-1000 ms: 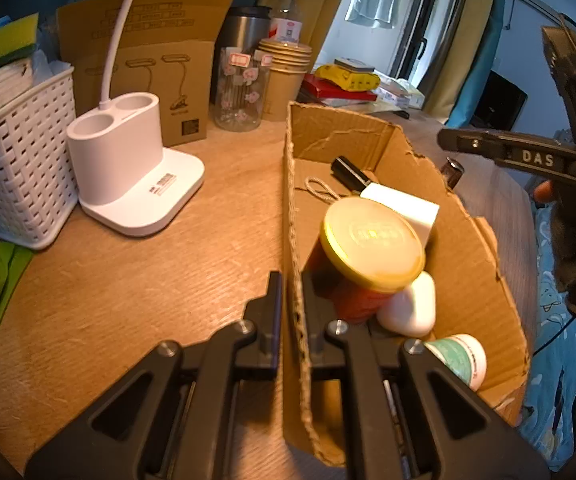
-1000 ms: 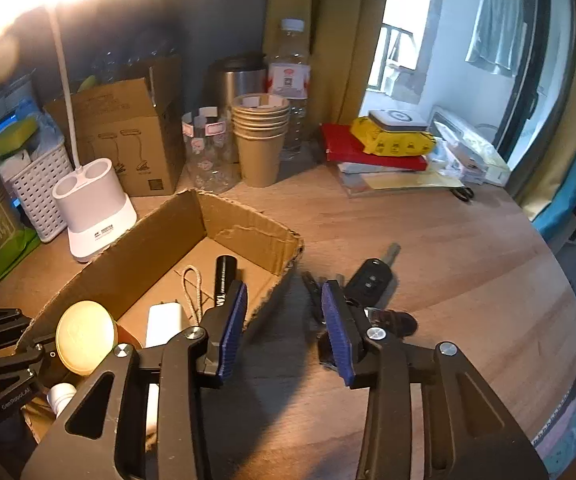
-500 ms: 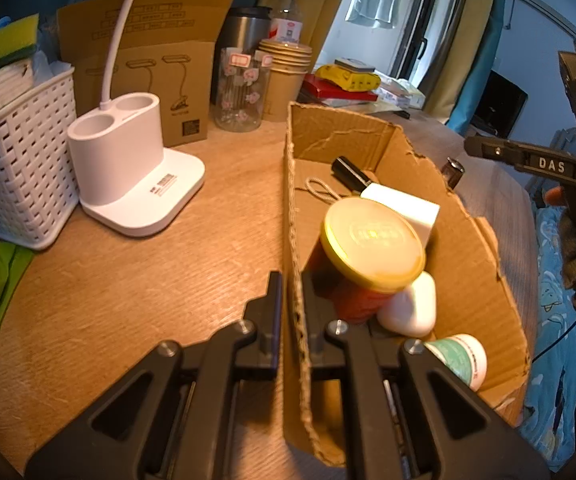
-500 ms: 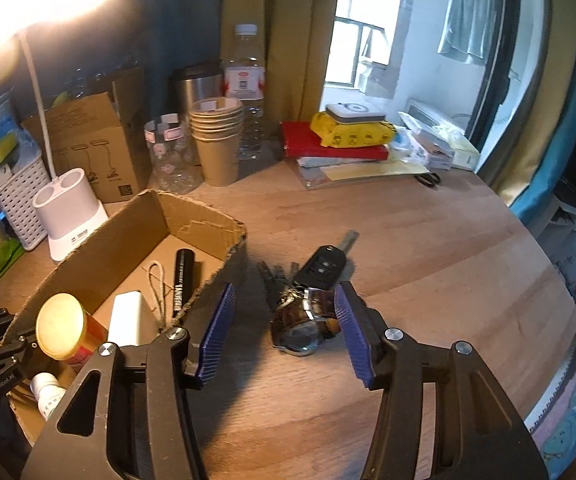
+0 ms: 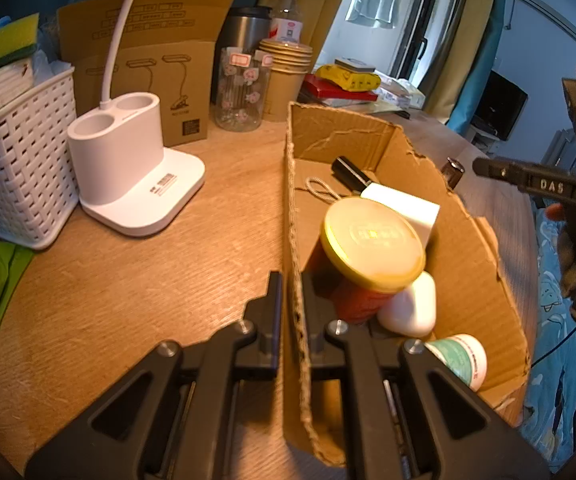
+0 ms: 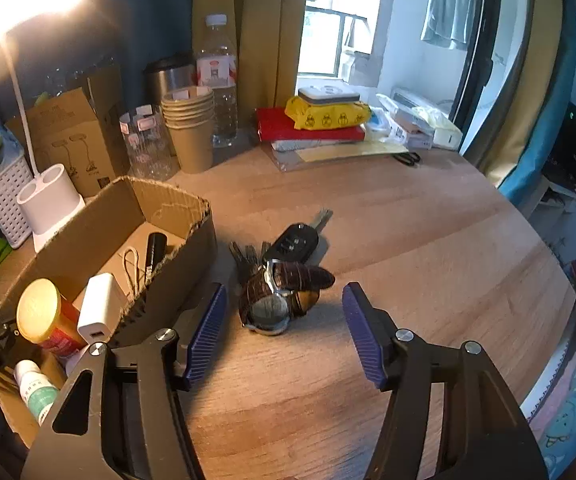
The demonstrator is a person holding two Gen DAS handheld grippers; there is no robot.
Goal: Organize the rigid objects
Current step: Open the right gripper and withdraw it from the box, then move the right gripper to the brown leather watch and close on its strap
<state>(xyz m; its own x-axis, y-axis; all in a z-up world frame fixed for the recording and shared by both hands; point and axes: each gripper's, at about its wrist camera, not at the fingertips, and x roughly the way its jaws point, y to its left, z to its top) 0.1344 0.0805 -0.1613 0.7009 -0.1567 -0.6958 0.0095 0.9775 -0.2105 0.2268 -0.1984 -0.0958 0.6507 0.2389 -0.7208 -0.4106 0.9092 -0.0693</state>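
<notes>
My left gripper (image 5: 292, 304) is shut on the near side wall of an open cardboard box (image 5: 467, 280). Inside the box lie a red can with a yellow lid (image 5: 371, 236), a white charger (image 5: 403, 204), a white case (image 5: 411, 308), a small green-labelled bottle (image 5: 459, 356) and a black tube (image 5: 351, 174). Right of the box (image 6: 100, 224), a brown-strapped watch (image 6: 276, 296) rests on the table beside a black car key (image 6: 293, 240) and a bunch of keys (image 6: 244, 256). My right gripper (image 6: 284, 334) hovers at the watch with its jaws opening; the blue pads (image 6: 208, 332) touch nothing.
A white lamp base (image 5: 128, 172) and a white basket (image 5: 12, 160) stand left of the box. Paper cups (image 6: 190, 128), a glass jar (image 6: 148, 144), a water bottle (image 6: 220, 80) and stacked books (image 6: 311, 128) line the back. Scissors (image 6: 407, 157) lie far right, near the table's curved edge.
The right gripper has moved right, away from the box corner and over the watch, and its jaws have spread wider. The left gripper has kept its hold on the box wall.
</notes>
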